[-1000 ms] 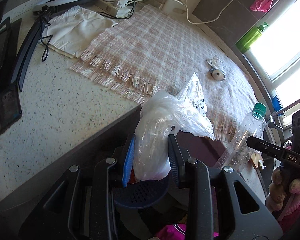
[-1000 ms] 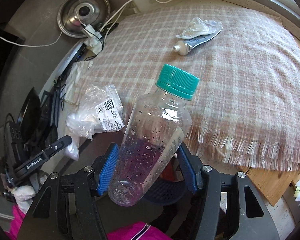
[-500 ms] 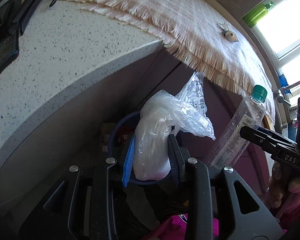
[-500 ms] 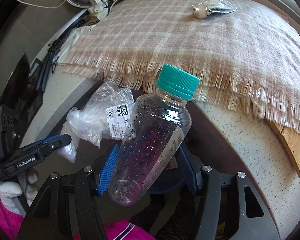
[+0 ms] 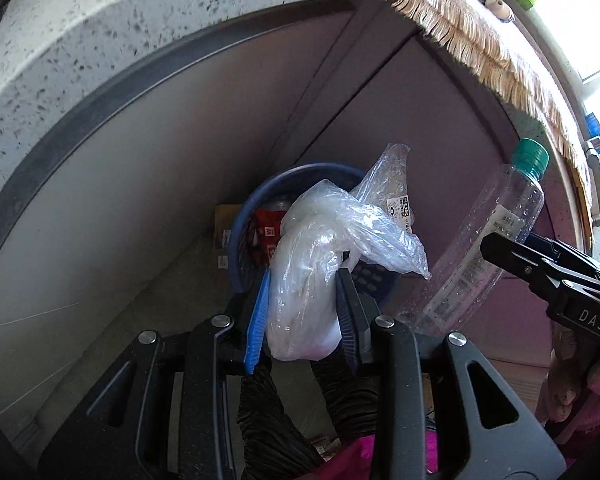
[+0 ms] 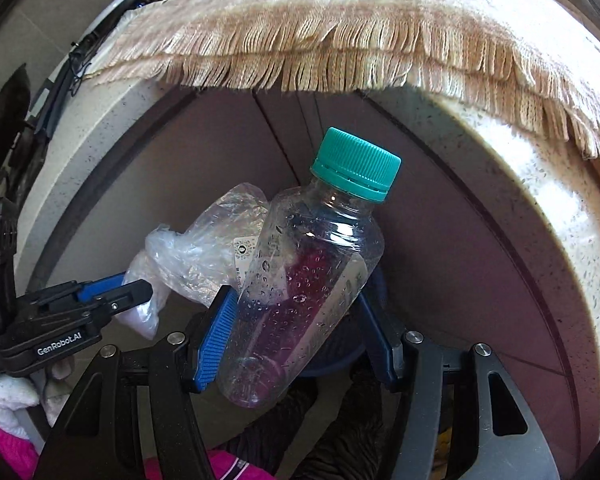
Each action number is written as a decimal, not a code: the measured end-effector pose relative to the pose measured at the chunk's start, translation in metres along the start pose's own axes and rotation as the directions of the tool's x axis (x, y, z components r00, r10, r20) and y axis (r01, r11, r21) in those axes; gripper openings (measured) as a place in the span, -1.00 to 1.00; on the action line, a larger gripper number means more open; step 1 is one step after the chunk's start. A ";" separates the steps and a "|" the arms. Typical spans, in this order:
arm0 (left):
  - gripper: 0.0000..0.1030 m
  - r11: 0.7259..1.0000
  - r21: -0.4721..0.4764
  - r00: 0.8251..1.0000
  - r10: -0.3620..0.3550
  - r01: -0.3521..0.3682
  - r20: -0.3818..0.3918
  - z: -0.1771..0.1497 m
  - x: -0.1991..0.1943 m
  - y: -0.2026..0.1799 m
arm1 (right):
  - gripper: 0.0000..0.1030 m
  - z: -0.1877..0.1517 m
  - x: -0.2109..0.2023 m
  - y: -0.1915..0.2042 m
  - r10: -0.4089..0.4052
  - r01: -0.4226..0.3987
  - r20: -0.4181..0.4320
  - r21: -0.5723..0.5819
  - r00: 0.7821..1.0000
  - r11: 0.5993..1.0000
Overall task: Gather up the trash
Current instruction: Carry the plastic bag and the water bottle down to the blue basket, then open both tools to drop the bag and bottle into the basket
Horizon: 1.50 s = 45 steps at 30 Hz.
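Far left of the round blue plastic basket: speckled pale stone counter curving overhead, grey-mauve cabinet doors beneath its edge.

Above the basket, partly covering its opening: left tool, pointing steeply down, clenched on a crumpled clear plastic bag with a white printed label. Blue-ribbed pads pressing both sides of the bag's bulging lower part; loose upper folds spilling toward the right. Inside the basket, behind the bag: a red printed wrapper. Basket standing on the floor close against the cabinet doors.

Right of the basket in the left wrist view: clear plastic bottle with a teal screw cap, tilted, cap uppermost, droplets inside its wall, held in the black fingers of the right tool. Gloved hand below that tool, at the frame's right edge.

In the right wrist view: left tool at the left with the bag in its tips; right tool grasping the bottle at its lower half, blue pad flat against its side. Basket rim barely showing behind the bottle's base.

Above and right of the basket: fringed pink-and-cream checked woven cloth draped over the counter edge, fringe hanging down past the cabinet tops.
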<state>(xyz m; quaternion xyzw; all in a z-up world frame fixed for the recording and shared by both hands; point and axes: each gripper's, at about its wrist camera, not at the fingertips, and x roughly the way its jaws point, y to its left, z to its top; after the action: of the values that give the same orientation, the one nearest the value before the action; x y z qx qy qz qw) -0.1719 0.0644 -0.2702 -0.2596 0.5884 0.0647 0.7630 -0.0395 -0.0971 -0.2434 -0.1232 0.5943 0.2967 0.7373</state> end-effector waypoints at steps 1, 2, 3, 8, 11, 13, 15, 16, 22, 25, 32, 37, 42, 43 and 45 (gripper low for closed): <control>-0.38 1.000 -0.001 1.000 0.005 -0.005 -0.006 -0.001 0.004 0.002 | 0.15 0.001 0.004 0.001 -0.002 0.002 -0.003 0.000 1.000 1.000; -0.38 1.000 -0.004 1.000 0.011 -0.011 -0.012 -0.001 0.007 0.004 | 0.15 0.001 0.007 0.002 -0.005 0.005 -0.007 0.000 1.000 1.000; -0.38 1.000 -0.007 1.000 0.018 -0.018 -0.018 -0.001 0.011 0.006 | 0.15 0.001 0.010 0.002 -0.008 0.008 -0.010 0.002 1.000 1.000; -0.38 0.999 -0.021 0.998 0.039 -0.040 -0.049 0.001 0.031 0.011 | 0.15 0.005 0.028 0.005 -0.024 0.025 -0.025 0.017 0.999 1.000; -0.38 0.999 -0.014 0.997 0.052 -0.053 -0.063 0.004 0.042 0.003 | 0.15 0.005 0.038 0.005 -0.041 0.041 -0.033 0.013 0.999 0.999; -0.38 0.998 -0.007 0.995 0.060 -0.061 -0.074 0.006 0.049 -0.002 | 0.15 0.005 0.045 0.008 -0.051 0.052 -0.041 0.007 0.998 0.999; -0.38 0.998 -0.002 0.994 0.065 -0.065 -0.083 0.008 0.054 -0.009 | 0.15 0.006 0.052 0.014 -0.060 0.060 -0.047 0.000 0.997 0.998; -0.37 0.998 0.001 0.994 0.068 -0.068 -0.087 0.009 0.056 -0.011 | 0.15 0.008 0.053 0.011 -0.066 0.066 -0.051 -0.004 0.997 0.998; -0.36 0.997 0.013 0.992 0.082 -0.081 -0.101 0.017 0.069 -0.019 | 0.15 0.009 0.066 0.014 -0.094 0.093 -0.061 -0.018 0.994 0.995; -0.36 0.997 0.022 0.992 0.076 -0.074 -0.105 0.018 0.073 -0.024 | 0.15 0.010 0.071 0.015 -0.098 0.097 -0.064 -0.022 0.993 0.995; -0.30 0.997 0.036 0.991 0.072 -0.069 -0.109 0.024 0.076 -0.024 | 0.16 0.003 0.063 0.003 -0.086 0.086 -0.074 -0.004 0.994 0.996; -0.23 0.996 0.048 0.991 0.073 -0.069 -0.110 0.022 0.079 -0.025 | 0.16 0.005 0.060 -0.002 -0.082 0.082 -0.073 -0.005 0.994 0.997; -0.20 0.996 0.050 0.991 0.077 -0.072 -0.110 0.025 0.077 -0.026 | 0.16 0.008 0.056 -0.005 -0.078 0.078 -0.073 -0.001 0.994 0.997; -0.20 0.996 0.050 0.991 0.077 -0.072 -0.108 0.025 0.076 -0.026 | 0.16 0.009 0.054 -0.007 -0.077 0.077 -0.073 -0.001 0.994 0.997; -0.20 0.996 0.049 0.992 0.075 -0.070 -0.106 0.025 0.074 -0.027 | 0.16 0.011 0.055 -0.011 -0.073 0.073 -0.071 -0.001 0.995 0.997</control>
<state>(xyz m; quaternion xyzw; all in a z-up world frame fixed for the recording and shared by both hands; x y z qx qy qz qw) -0.1176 0.0375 -0.3258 -0.2236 0.6391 0.0651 0.7330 -0.0180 -0.0835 -0.2950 -0.1547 0.6155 0.2646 0.7261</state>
